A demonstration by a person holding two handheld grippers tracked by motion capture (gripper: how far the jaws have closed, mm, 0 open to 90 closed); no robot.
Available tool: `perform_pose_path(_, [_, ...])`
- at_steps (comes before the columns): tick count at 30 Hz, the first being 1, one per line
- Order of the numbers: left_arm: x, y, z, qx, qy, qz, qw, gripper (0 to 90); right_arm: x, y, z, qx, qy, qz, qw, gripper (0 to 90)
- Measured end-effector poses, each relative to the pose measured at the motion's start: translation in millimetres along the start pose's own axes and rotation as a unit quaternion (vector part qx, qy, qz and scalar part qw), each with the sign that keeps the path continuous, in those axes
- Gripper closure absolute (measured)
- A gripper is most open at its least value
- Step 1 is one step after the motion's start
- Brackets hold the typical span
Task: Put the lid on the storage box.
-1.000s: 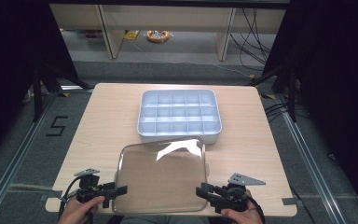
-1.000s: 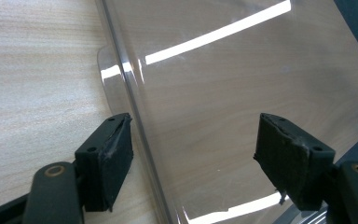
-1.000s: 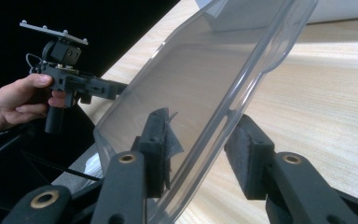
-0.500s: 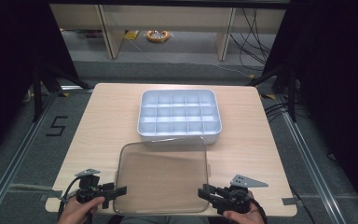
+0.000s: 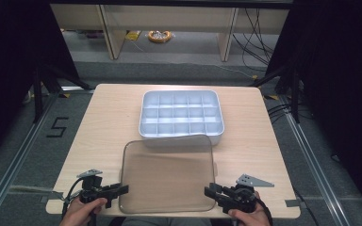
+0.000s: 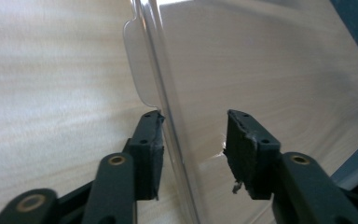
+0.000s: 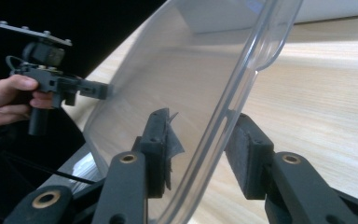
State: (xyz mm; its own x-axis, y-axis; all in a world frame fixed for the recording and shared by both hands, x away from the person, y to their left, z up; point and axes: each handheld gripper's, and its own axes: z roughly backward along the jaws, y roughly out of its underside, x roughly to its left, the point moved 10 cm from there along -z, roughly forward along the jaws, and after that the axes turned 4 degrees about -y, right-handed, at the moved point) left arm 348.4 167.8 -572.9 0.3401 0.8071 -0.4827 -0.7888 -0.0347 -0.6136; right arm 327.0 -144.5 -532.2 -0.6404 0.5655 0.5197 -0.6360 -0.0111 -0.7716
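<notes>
The clear lid [image 5: 168,175] lies at the near edge of the worktop [image 5: 99,127], just in front of the white tray w/ many little boxes [image 5: 181,115]. The lid's far edge sits right by the tray's front wall.

Left gripper [image 5: 115,189] is at the lid's near left corner. In the left gripper view its fingers [image 6: 150,140] stand apart w/ the lid's rim [image 6: 168,116] running between them; one finger is just at the rim, the other is off it. So open, not pinching yet.

Right gripper [image 5: 214,192] is at the near right corner. In the right gripper view its fingers [image 7: 248,144] also stand apart around the curved rim [image 7: 223,116], gap on both sides.

The lid looks thin, light & smooth plastic, so prob. slippery and a bit bendy. Best to pinch the raised rim near both corners, not the flat middle, and squeeze softly so it doesn't flex or pop out. Lift both sides level.
</notes>
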Motion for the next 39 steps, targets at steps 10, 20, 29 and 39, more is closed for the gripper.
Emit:
perform_pose_path(10, [-10.7, -10.2, 11.1, -0.037, 0.015, -0.013, 0.9991, 66.3, -10.6, -1.5, 3.1, 0.006, 0.041, -0.013, 0.9991, 64.3])
perform_pose_path(20, [-34.0, -35.9, 22.6, -0.071, 0.020, -0.048, 0.9961, 67.1, -18.9, -16.8, 9.1, 0.001, 0.080, -0.030, 0.9964, 63.2])
perform_pose_path(29, [-41.4, -59.6, 15.8, -0.074, 0.013, -0.063, 0.9952, 66.4, -34.0, -42.4, 9.9, -0.012, 0.103, -0.015, 0.9945, 60.7])
perform_pose_path(39, [-42.6, -90.5, 11.2, -0.078, -0.003, -0.072, 0.9944, 66.0, -48.3, -73.9, 2.6, -0.019, 0.115, 0.005, 0.9932, 58.8])
